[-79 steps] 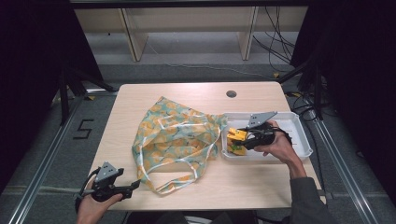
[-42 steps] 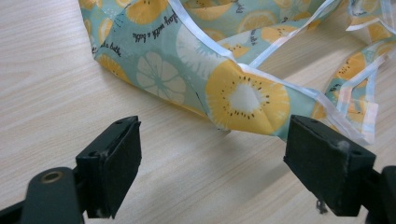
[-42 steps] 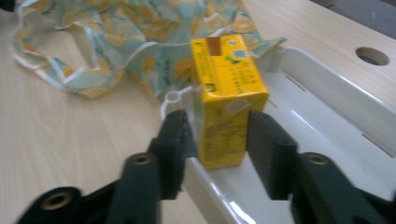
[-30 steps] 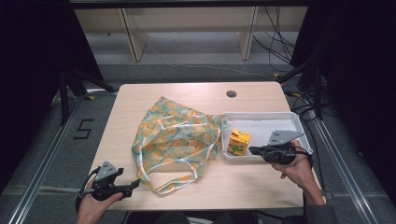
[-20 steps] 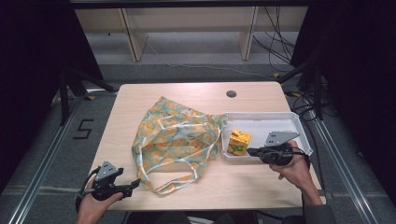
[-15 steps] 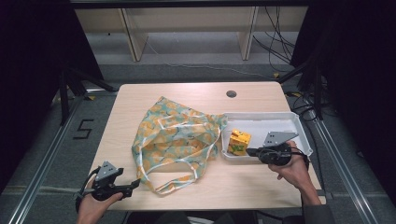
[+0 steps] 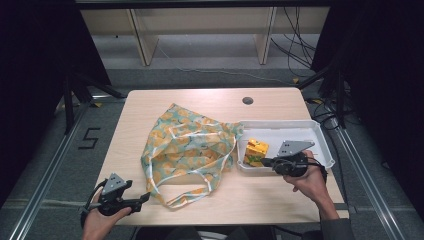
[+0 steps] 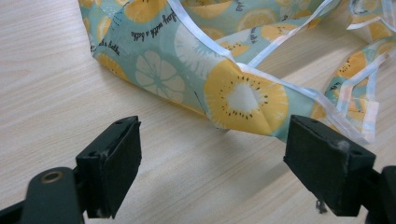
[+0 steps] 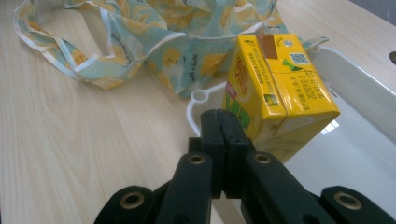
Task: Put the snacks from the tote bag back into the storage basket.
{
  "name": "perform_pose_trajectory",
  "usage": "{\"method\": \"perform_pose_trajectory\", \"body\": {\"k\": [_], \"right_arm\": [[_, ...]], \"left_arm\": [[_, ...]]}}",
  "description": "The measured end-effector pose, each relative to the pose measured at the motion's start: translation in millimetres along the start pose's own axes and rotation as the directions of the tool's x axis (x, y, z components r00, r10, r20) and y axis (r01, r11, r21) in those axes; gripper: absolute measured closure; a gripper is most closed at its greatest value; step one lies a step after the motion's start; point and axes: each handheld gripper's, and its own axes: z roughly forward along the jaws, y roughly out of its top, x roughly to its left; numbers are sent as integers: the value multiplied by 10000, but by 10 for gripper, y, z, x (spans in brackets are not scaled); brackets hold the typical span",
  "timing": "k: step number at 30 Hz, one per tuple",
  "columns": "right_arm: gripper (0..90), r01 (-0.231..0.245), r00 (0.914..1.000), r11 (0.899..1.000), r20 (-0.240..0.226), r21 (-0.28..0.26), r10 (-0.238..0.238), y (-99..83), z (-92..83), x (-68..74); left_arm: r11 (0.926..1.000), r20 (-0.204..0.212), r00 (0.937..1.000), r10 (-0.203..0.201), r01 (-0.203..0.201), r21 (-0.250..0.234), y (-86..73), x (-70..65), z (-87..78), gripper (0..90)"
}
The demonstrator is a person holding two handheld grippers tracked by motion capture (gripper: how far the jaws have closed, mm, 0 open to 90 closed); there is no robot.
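Observation:
A fruit-print cloth bag (image 7: 190, 150) lies flat in the middle of the table, its handles trailing toward the front edge. Two yellow drink cartons (image 7: 256, 150) wrapped together stand at the left end of a white tray (image 7: 300, 131). My right gripper (image 7: 265, 162) is at the tray's front rim with its jaws shut and nothing between them. In the right gripper view its tips (image 9: 224, 123) sit just before the cartons' (image 9: 285, 79) lower corner; I cannot tell if they touch. My left gripper (image 7: 145, 197) stands open near the front left corner, and a bag corner (image 8: 233, 88) lies just beyond its jaws (image 8: 212, 154).
A round cable hole (image 7: 247, 100) is in the tabletop at the back. Bare wood (image 7: 150, 107) lies left of and behind the bag. The tray's rim (image 9: 201, 98) rises beside the bag's edge (image 9: 154, 42). Dark frames stand on both sides of the table.
The right gripper drew back from the cartons to the tray's front rim, then edged slightly left. The cartons stayed in the tray. The left hand kept still.

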Motion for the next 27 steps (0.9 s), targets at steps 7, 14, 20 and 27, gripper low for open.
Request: {"method": "perform_pose_trajectory", "body": {"k": [7, 14, 20, 27], "right_arm": [[900, -139, 9996, 9998, 240, 171, 135, 8, 19, -16], [900, -303, 9986, 9995, 449, 122, 297, -16, 18, -78], [900, -304, 9982, 9994, 526, 168, 295, -12, 17, -87], [900, -327, 9984, 9992, 460, 209, 318, -32, 1, -128]], "left_arm": [[10000, 23, 10000, 5, -5, 2, -1, -6, 5, 182], [10000, 10, 10000, 1, -1, 56, -6, -2, 9, 182], [9984, 47, 9990, 448, -450, 347, -2, 25, -15, 182], [9983, 45, 9990, 446, -447, 369, -2, 26, -16, 182]]}}
